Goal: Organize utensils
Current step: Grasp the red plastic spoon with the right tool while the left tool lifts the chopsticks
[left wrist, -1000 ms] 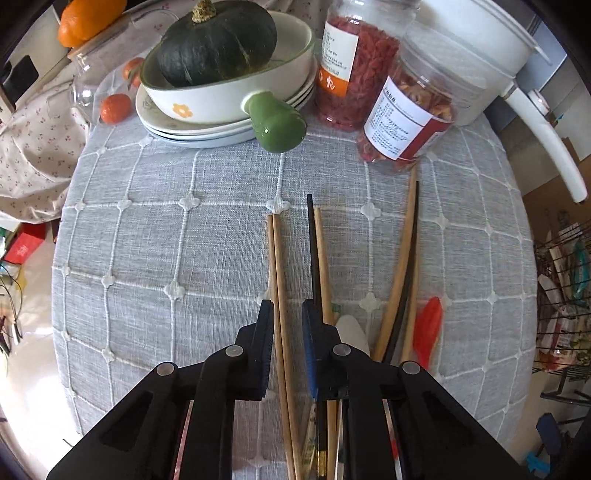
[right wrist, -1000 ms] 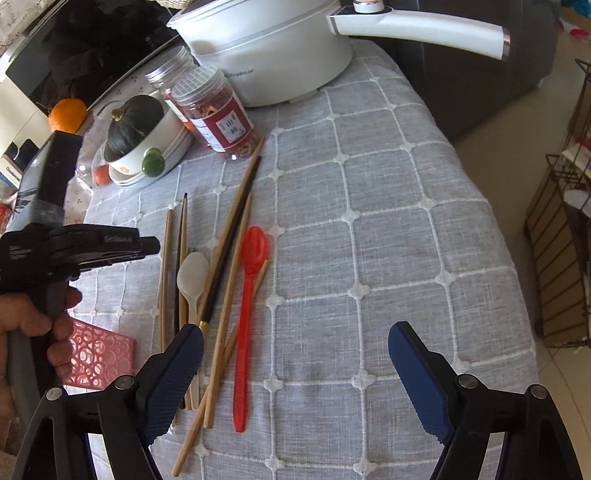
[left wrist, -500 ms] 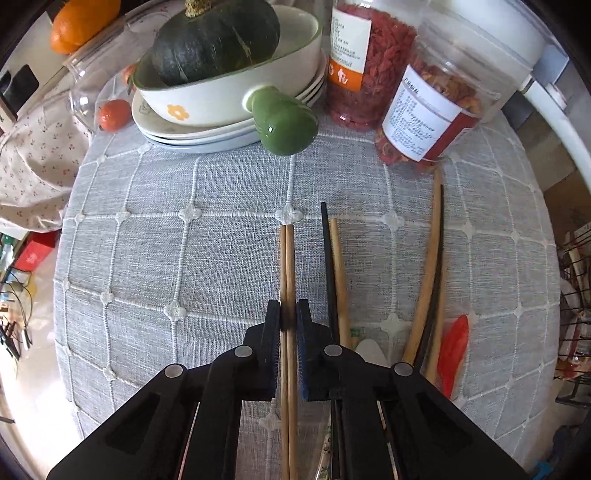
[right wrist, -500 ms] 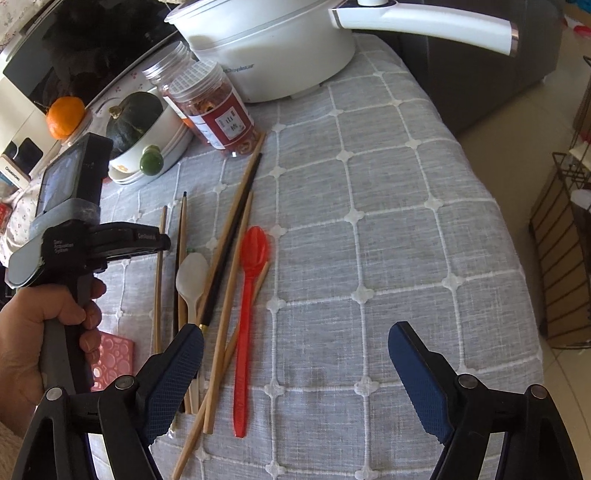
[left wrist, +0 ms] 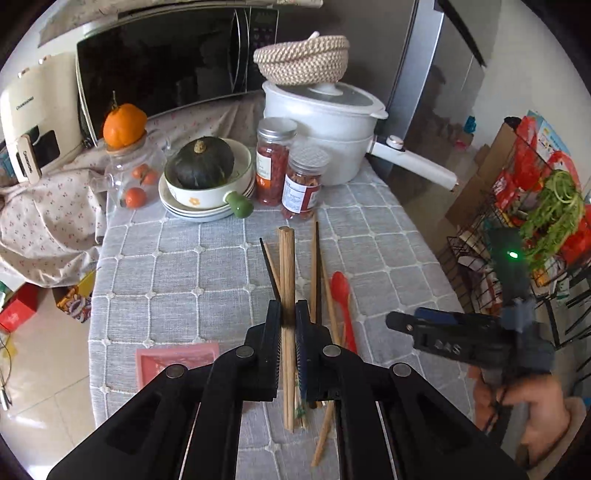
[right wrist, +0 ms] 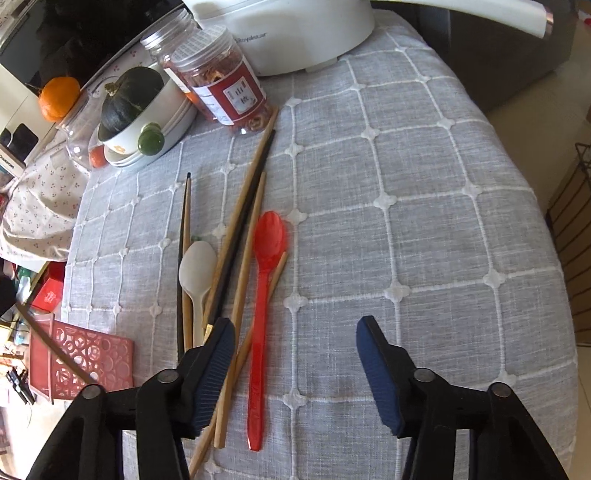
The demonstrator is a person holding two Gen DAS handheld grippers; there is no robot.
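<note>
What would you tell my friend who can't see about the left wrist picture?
The left gripper is shut on a pair of wooden chopsticks, lifted above a grey checked tablecloth. More chopsticks and a red spoon lie below, with jars, a white pot and a squash behind.

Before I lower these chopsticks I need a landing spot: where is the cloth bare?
Bare tablecloth lies right of the red spoon, below the white pot. In the left view, cloth is free between the pink tray and the stacked plates. Crowded: the utensil pile and the jars.
</note>
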